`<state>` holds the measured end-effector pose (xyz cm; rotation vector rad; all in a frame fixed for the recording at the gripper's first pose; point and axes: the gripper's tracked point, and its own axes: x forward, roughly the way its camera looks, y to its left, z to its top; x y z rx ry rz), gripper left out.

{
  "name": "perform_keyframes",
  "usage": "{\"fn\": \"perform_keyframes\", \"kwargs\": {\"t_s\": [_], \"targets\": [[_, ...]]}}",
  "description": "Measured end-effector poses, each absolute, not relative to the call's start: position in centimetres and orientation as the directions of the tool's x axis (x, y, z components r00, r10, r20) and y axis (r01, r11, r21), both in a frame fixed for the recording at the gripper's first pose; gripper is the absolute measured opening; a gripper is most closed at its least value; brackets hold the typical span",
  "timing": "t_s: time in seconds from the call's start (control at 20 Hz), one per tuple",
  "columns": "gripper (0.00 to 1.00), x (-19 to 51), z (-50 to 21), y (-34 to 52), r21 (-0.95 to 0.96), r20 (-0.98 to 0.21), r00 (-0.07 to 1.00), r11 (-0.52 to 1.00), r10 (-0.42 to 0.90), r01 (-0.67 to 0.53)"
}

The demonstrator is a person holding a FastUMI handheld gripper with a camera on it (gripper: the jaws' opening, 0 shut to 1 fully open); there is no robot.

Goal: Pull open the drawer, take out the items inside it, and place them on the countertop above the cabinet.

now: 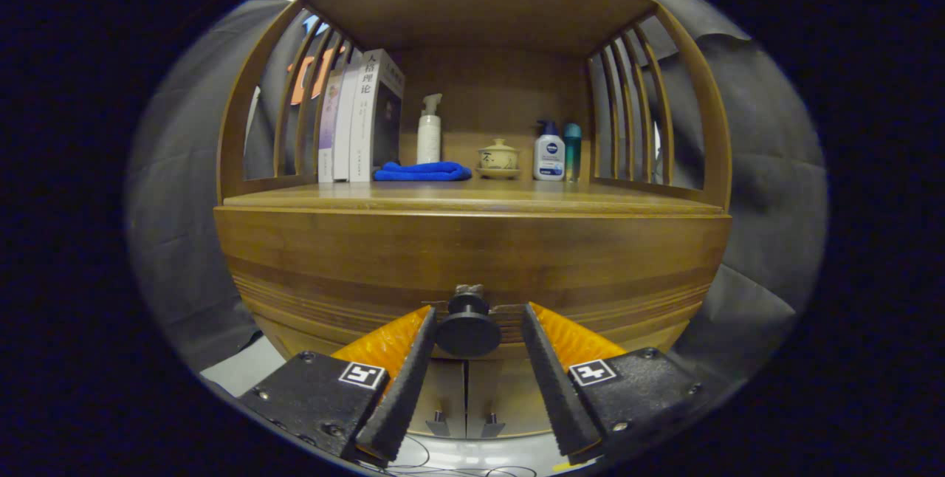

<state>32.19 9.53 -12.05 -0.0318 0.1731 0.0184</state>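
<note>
A wooden cabinet's drawer front [339,263] is closed, and I cannot see what is inside. Its round dark knob [468,331] sticks out at the middle and sits between my fingers. My gripper [478,310] is open around the knob. The left finger [413,359] lies close against the knob's side, while a small gap separates the right finger [543,359] from it. Above the drawer runs the wooden countertop [590,200], with bare wood along its front.
At the back of the countertop stand several books [358,119], a folded blue cloth [422,171], a white spray bottle [429,131], a lidded tea bowl [499,158], a lotion bottle [548,153] and a teal bottle [572,148]. Slatted side rails [635,108] flank it. Two lower doors [465,403] sit below the drawer.
</note>
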Motion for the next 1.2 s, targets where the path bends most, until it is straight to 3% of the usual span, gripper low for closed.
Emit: {"fn": "perform_keyframes", "kwargs": {"t_s": [0.2,0.4,0.6,1.2], "targets": [[0.53,32.9,-12.7,9.5,0.003,-0.200,0.980,1.000,0.007,-0.006],[0.42,32.9,-12.9,9.6,0.023,-0.201,0.979,1.000,0.017,-0.013],[0.37,32.4,-12.9,9.6,0.035,-0.229,0.973,0.999,0.019,-0.012],[0.36,24.6,-13.4,9.2,0.013,-0.227,0.973,1.000,0.028,-0.026]]}}
